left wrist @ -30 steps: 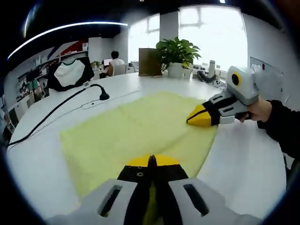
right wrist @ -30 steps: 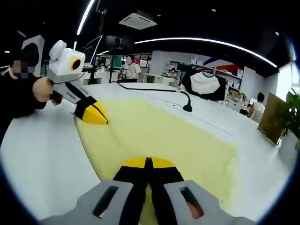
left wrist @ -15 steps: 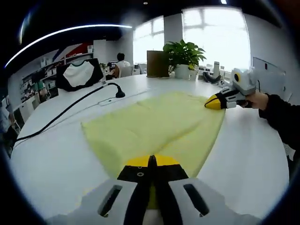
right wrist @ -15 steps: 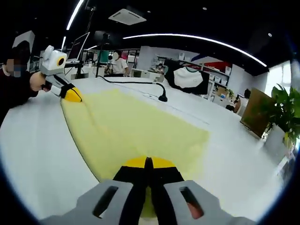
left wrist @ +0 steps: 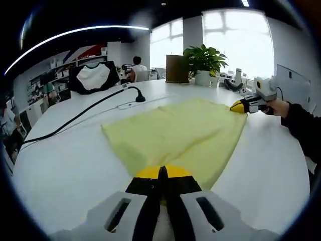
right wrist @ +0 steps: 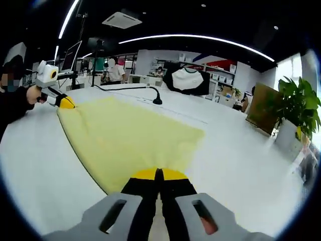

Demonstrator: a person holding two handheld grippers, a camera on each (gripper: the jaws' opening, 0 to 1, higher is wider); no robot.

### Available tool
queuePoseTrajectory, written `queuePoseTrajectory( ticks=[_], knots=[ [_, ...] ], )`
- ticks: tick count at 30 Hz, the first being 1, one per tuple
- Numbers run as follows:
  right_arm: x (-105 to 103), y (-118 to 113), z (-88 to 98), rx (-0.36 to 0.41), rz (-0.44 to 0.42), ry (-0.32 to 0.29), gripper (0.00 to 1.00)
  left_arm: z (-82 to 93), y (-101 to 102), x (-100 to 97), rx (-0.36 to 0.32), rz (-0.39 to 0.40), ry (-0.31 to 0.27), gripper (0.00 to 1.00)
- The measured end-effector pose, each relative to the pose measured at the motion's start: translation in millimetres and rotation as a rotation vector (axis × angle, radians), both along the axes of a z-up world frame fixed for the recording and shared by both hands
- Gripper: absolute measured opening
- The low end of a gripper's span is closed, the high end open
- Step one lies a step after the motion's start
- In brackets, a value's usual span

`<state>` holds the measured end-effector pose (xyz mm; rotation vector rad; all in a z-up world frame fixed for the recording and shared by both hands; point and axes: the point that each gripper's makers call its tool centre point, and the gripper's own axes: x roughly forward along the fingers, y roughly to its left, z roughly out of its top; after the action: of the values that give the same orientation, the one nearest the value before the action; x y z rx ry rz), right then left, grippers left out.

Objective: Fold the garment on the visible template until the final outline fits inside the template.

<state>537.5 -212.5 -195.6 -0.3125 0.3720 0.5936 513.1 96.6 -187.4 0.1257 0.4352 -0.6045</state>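
A pale yellow garment (left wrist: 175, 135) lies stretched out flat on the white table (left wrist: 65, 170); in the right gripper view the yellow garment (right wrist: 120, 135) runs from the near jaws to the far left. My left gripper (left wrist: 163, 173) is shut on the near edge of the garment. My right gripper (right wrist: 158, 174) is shut on the opposite edge. The right gripper (left wrist: 241, 107) shows far off at the cloth's right corner in the left gripper view, held by a hand. The left gripper (right wrist: 65, 103) shows at the far left in the right gripper view. No template outline can be made out.
A black cable with a small stand (left wrist: 136, 96) runs across the table behind the cloth. A potted plant (left wrist: 203, 63) and a brown box (left wrist: 176, 69) stand at the far edge. A black and white shirt (right wrist: 188, 80) hangs behind. People sit at desks in the background.
The two grippers have moved far apart, each shut on its edge, and the garment between them has been pulled out taut and longer. Each gripper looks smaller in the other's view.
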Motion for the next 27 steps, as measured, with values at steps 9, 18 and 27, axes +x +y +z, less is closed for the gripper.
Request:
queuePoseTrajectory(
  ticks=[9, 18, 27],
  knots=[
    [-1, 6, 0.5, 0.006, 0.010, 0.012, 0.00, -3.2, 0, -3.0, 0.120, -0.026, -0.045, 0.00],
    [-6, 11, -0.4, -0.046, 0.019, 0.012, 0.00, -9.4, 13, -7.4, 0.139, -0.004, 0.014, 0.00],
    [-16, 13, 1.4, -0.104, 0.049, 0.015, 0.00, -5.8, 11, -25.4, 0.069, -0.033, 0.037, 0.00]
  ],
)
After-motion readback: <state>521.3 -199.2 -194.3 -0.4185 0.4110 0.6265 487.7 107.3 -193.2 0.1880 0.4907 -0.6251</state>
